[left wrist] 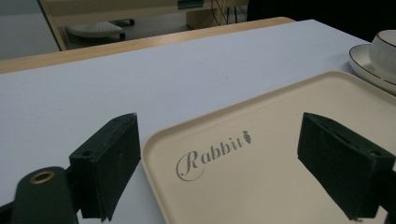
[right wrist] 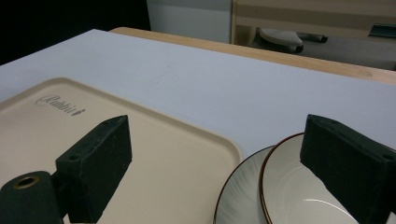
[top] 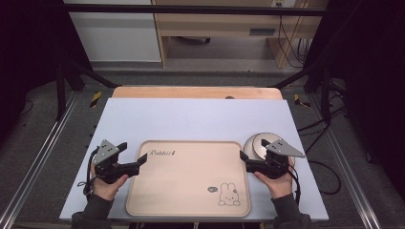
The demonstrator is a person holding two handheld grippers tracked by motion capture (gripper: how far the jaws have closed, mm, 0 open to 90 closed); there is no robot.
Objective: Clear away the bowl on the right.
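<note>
Black left tongs [top: 136,164] and right tongs [top: 246,160], both spread wide and empty, flank a cream plastic tray printed "Rabbit" [top: 188,179] on the white counter [top: 191,119]; just beyond, a brown-rimmed white cup and saucer [top: 258,143] sit beside the tray, seemingly awaiting transfer.

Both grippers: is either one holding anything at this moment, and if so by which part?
Nothing is held. The left gripper is open over the tray's left corner; the right gripper is open above the cup and saucer.
</note>
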